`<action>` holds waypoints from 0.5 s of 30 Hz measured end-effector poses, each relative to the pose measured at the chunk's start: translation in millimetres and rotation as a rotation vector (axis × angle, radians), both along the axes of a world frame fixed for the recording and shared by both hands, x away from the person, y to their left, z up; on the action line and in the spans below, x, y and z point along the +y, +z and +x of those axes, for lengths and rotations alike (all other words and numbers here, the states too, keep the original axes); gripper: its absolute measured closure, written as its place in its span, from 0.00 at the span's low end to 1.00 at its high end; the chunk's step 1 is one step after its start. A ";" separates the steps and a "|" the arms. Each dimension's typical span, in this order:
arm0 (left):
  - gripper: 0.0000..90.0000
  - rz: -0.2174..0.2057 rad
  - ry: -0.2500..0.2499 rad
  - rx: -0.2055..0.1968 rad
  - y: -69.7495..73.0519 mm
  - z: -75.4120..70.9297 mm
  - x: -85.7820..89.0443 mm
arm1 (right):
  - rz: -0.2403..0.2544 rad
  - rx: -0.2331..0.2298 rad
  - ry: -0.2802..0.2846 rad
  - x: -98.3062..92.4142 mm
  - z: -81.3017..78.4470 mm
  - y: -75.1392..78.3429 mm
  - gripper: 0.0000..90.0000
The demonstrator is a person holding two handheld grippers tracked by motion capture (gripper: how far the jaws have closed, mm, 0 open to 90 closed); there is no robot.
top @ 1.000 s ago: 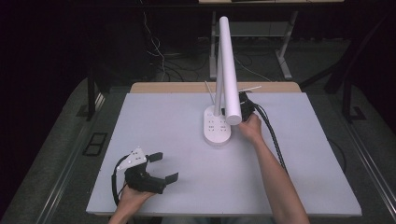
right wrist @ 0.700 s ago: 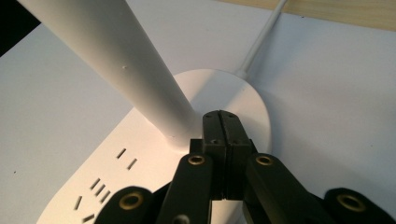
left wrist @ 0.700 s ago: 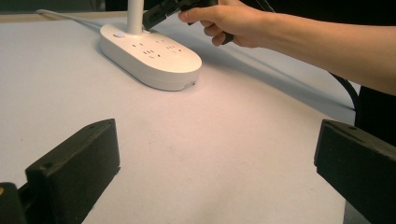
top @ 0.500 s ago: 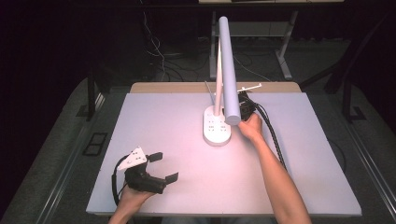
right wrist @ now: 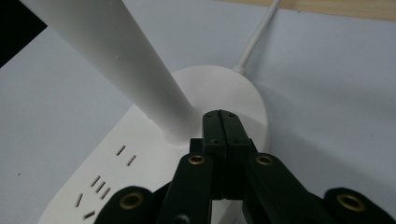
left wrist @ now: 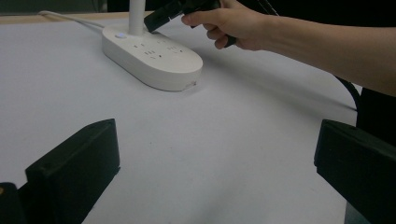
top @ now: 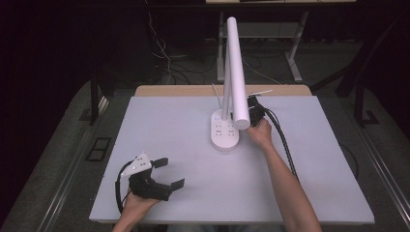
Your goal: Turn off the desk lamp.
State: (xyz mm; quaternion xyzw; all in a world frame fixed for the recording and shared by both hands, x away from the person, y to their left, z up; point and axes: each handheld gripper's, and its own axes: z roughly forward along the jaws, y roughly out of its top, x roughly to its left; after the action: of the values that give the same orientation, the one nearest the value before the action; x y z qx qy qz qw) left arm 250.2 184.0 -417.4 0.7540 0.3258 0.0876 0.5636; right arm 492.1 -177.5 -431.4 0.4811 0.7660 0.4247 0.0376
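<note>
A grey worktop (top: pixel 314 159) carries a white lamp (top: pixel 225 130) with sockets in its base. The right gripper (right wrist: pixel 221 122), fingers pressed together and empty, sits over that base beside the stem. The left gripper (top: pixel 167 172), fingers wide, rests well away.
</note>
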 end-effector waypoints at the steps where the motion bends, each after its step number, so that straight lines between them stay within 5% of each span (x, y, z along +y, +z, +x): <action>1: 0.00 -0.001 0.000 0.000 0.0 0.0 0.2 | 0.000 0.000 0.000 0.0 0.0 0.0 1.00; 15: 0.00 -0.001 0.004 0.002 -0.4 0.7 0.5 | -0.023 -0.025 0.008 1.5 -3.2 5.5 1.00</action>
State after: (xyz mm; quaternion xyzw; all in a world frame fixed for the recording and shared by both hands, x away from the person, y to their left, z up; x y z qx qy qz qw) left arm 250.9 184.5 -417.8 0.7530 0.3277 0.0878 0.5638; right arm 488.9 -176.0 -426.0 0.4721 0.7722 0.4222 0.0509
